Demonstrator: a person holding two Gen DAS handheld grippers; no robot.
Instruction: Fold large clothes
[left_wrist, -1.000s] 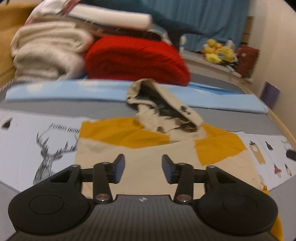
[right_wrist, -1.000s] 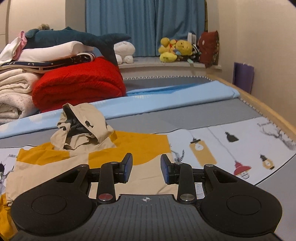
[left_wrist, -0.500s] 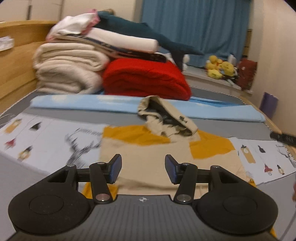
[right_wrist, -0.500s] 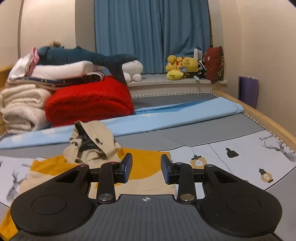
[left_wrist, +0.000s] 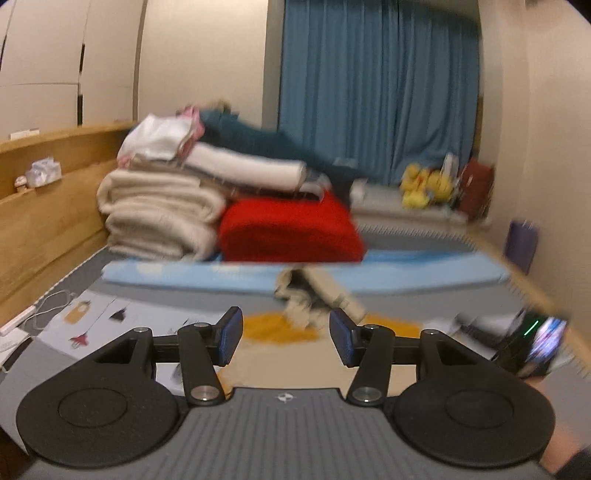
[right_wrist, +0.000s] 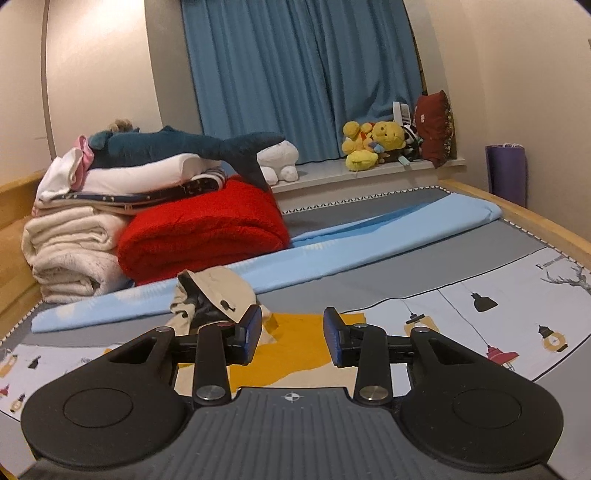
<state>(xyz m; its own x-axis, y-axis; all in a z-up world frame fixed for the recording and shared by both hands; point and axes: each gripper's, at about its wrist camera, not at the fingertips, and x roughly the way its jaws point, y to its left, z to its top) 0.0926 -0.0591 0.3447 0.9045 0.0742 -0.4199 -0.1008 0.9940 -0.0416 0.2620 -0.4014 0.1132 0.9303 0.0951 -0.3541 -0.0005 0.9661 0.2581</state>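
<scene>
Left tool (left_wrist: 286, 341) lifted back from hoodie (left_wrist: 314, 299); right tool (right_wrist: 291, 338) opening.

Red blanket (right_wrist: 203, 232) beside cream blankets (right_wrist: 70, 254) | plush shark (right_wrist: 177, 146) on top | yellow soft toys (right_wrist: 373, 144) on sill | blue curtain (right_wrist: 303, 74) behind

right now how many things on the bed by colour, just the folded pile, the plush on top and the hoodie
red: 1, folded blanket
cream: 2, thick folded blanket; white folded blanket
dark blue: 1, shark plush
beige and mustard: 1, hoodie
total: 5
The thin layers between the blankets are too small to count.
</scene>
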